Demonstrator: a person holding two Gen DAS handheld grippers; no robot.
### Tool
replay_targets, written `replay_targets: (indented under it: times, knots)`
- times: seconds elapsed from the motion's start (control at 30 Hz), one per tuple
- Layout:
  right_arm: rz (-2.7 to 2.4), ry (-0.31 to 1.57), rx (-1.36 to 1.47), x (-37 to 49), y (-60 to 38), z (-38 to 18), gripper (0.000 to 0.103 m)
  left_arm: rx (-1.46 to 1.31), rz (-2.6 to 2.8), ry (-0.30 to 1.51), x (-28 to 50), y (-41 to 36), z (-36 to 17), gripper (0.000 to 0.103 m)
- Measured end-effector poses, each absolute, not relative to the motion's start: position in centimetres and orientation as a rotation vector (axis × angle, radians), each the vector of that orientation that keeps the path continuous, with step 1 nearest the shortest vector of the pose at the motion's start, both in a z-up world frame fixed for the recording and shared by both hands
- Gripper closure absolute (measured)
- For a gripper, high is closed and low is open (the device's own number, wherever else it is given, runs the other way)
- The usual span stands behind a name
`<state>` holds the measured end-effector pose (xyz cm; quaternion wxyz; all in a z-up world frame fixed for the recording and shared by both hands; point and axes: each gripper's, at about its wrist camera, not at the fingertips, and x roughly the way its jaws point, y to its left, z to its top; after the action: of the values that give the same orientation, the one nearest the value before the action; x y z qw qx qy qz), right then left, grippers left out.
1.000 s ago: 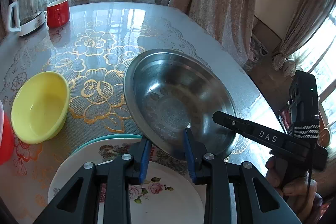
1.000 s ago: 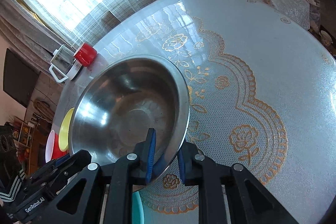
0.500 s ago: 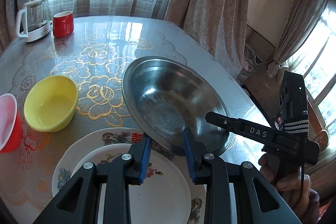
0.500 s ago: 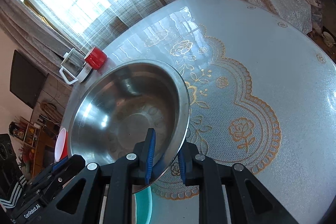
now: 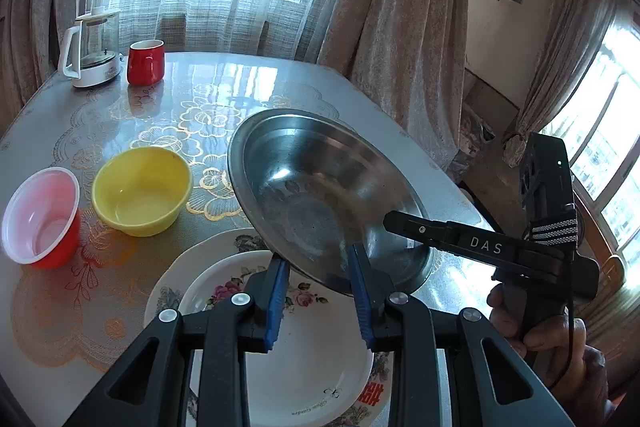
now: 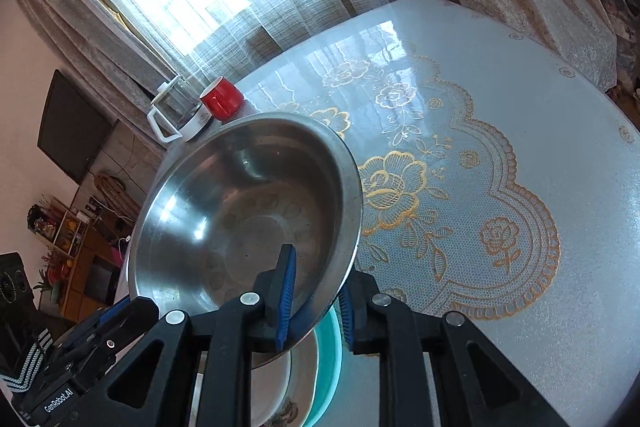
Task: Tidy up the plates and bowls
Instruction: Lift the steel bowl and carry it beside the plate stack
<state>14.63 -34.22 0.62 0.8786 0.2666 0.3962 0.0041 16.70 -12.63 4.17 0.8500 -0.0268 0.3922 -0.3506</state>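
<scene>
**Steel bowl clamped by right gripper, held tilted above the plates**

Table: glossy floral cover, everything sits on it.

Steel bowl: off the table, tilted, its low edge over the plate stack. Right gripper has its blue pads pinched on the near rim, one pad inside the bowl, one outside. Jaws nearly together, only the rim between them. In the left view the right gripper's arm reaches in from the right across the bowl's edge, with a hand on its handle.

Left gripper: jaws partly apart, nothing clamped. The bowl's low edge shows in the gap between the pads; cannot tell if it touches them.

Plates: small floral one stacked on a larger floral one, directly under the left gripper. A teal plate edge shows below them in the right view.

Yellow bowl: upright, left of the steel bowl, just beside the plates.

Red cup: white inside, left of the yellow bowl.

Far edge: red mug beside a glass kettle.
</scene>
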Motion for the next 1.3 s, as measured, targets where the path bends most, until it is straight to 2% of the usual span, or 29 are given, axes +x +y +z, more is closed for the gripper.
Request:
replay_targets:
  times: [0.8,1.3]
  knots:
    - [0.329,0.899,0.413,16.5,-19.8,0.4,0.083,-0.192,-0.542,0.750,10.0,3.3,3.9,0.071]
    - [0.487,1.045,0.237,17.2,-9.5,-3.8,0.080,-0.340,-0.411,0.851,6.5,11.8,-1.9,0.068]
